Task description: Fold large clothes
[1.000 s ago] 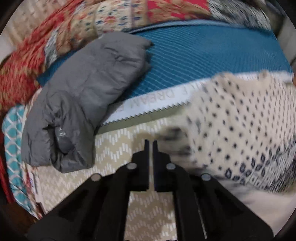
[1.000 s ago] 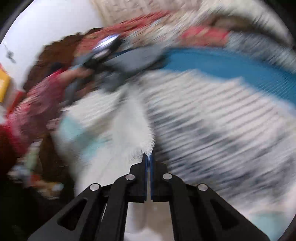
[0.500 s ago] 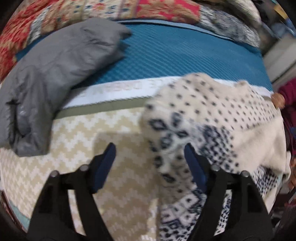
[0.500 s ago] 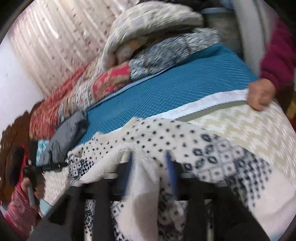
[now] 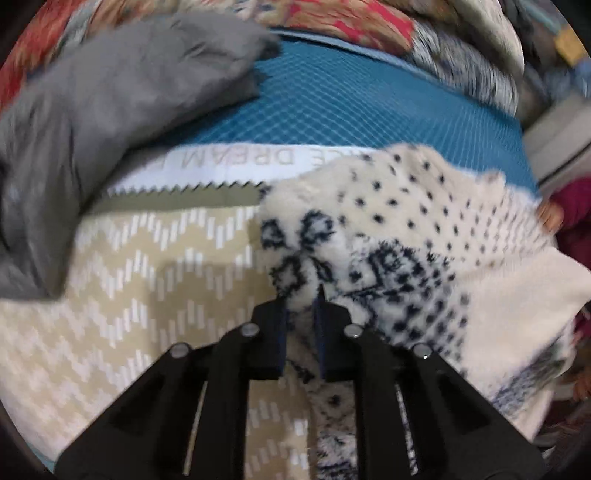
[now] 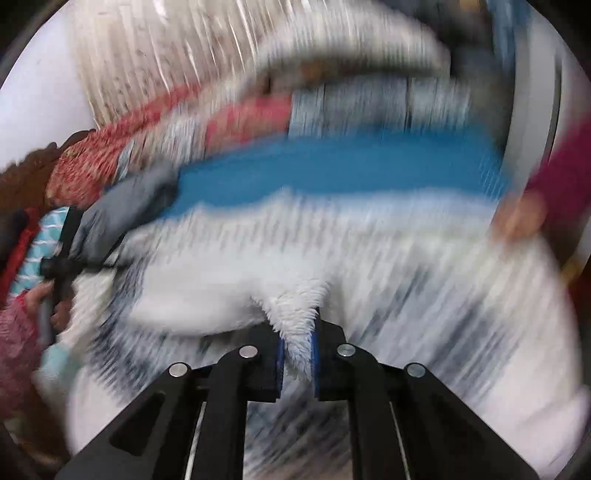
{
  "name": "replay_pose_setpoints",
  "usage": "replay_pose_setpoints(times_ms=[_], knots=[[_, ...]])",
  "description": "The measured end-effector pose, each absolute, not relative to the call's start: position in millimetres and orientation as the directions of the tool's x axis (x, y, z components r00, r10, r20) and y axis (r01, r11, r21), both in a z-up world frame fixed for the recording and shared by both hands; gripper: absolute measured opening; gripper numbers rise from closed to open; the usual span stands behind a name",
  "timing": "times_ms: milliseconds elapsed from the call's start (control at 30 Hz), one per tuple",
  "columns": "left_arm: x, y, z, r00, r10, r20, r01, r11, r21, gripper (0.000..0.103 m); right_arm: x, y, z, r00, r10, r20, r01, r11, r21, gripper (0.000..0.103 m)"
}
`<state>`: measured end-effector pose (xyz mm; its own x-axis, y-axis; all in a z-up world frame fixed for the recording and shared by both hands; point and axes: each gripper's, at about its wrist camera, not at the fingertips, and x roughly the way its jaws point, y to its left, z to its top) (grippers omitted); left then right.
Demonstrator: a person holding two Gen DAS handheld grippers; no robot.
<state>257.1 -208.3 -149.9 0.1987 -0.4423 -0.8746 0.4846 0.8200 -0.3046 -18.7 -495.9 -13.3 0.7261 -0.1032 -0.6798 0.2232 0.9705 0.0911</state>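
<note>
A teal quilted bed cover (image 5: 369, 107) fills the space far ahead of the left gripper's fingers, with a beige zigzag-patterned sheet (image 5: 147, 266) spread directly below and to the left of them. A grey padded jacket (image 5: 92, 122) lies well ahead and left of those fingers, partly over the teal cover. Patterned red bedding (image 5: 343, 18) is piled beyond everything.

The cream fleece sweater (image 5: 424, 229) with navy dots and motifs lies on the sheet, reaching from between the left gripper's fingers out to their right. The left gripper (image 5: 300, 306) has its jaws closing to a narrow gap, with a fold of the sweater pinched between the 2 blue pads.

The right wrist view is heavily blurred. There the right gripper (image 6: 297, 341) is also closing, a fluffy white tuft of the sweater (image 6: 295, 295) caught between its pads. Far right of those fingers a hand (image 6: 517, 218) in a maroon sleeve shows, too smeared to read.
</note>
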Motion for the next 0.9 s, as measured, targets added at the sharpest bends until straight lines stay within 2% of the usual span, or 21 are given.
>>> replay_pose_setpoints(times_ms=[67,100,133,200,267,300,400,467,600,667,700,733,833,900], knots=[[259,-202,-160,0.196,-0.466,-0.863,0.456,0.822,-0.341,0.012,-12,-488,-11,0.770,-0.253,-0.585,0.211,0.967,-0.141,0.032],[259,-203,-164,0.201,-0.463,-0.863,0.452,0.826,-0.337,0.012,-3,-490,-27,0.744,-0.280,-0.607,0.196,0.960,-0.201,0.042],[256,-205,-169,0.209,-0.451,-0.868,0.453,0.831,-0.323,0.013,5,-495,-46,0.686,-0.318,-0.654,0.204,0.947,-0.246,0.045],[250,-209,-169,0.240,-0.437,-0.867,0.465,0.836,-0.293,0.015,10,-515,-84,0.555,-0.387,-0.737,0.260,0.922,-0.288,0.045],[247,-211,-165,0.250,-0.431,-0.867,0.483,0.832,-0.274,0.016,-3,-536,-98,0.500,-0.332,-0.800,0.317,0.930,-0.187,0.045],[246,-212,-163,0.257,-0.424,-0.869,0.497,0.829,-0.257,0.017,-16,-548,-97,0.515,-0.263,-0.815,0.354,0.932,-0.078,0.046],[243,-215,-160,0.264,-0.414,-0.871,0.512,0.826,-0.237,0.021,-45,-574,-82,0.622,-0.072,-0.780,0.399,0.886,0.236,0.049],[245,-214,-155,0.264,-0.450,-0.853,0.498,0.821,-0.278,0.021,-43,-584,-70,0.672,-0.003,-0.740,0.394,0.848,0.355,0.049],[248,-216,-152,0.278,-0.470,-0.838,0.469,0.827,-0.309,0.021,-4,-597,-67,0.677,0.047,-0.734,0.419,0.796,0.437,0.049],[249,-220,-155,0.308,-0.437,-0.845,0.456,0.848,-0.272,0.012,24,-596,-88,0.638,0.130,-0.759,0.423,0.764,0.486,0.049],[250,-221,-159,0.315,-0.420,-0.851,0.449,0.856,-0.257,0.011,36,-591,-104,0.595,0.158,-0.788,0.437,0.758,0.483,0.041],[251,-219,-162,0.319,-0.411,-0.854,0.436,0.864,-0.252,0.010,40,-585,-109,0.577,0.157,-0.802,0.442,0.766,0.468,0.024],[257,-209,-172,0.309,-0.439,-0.844,0.394,0.867,-0.306,0.010,16,-575,-98,0.616,0.014,-0.788,0.486,0.781,0.393,0.024],[260,-204,-179,0.296,-0.482,-0.825,0.372,0.853,-0.366,0.010,-8,-584,-115,0.608,0.003,-0.794,0.561,0.706,0.433,0.024]])
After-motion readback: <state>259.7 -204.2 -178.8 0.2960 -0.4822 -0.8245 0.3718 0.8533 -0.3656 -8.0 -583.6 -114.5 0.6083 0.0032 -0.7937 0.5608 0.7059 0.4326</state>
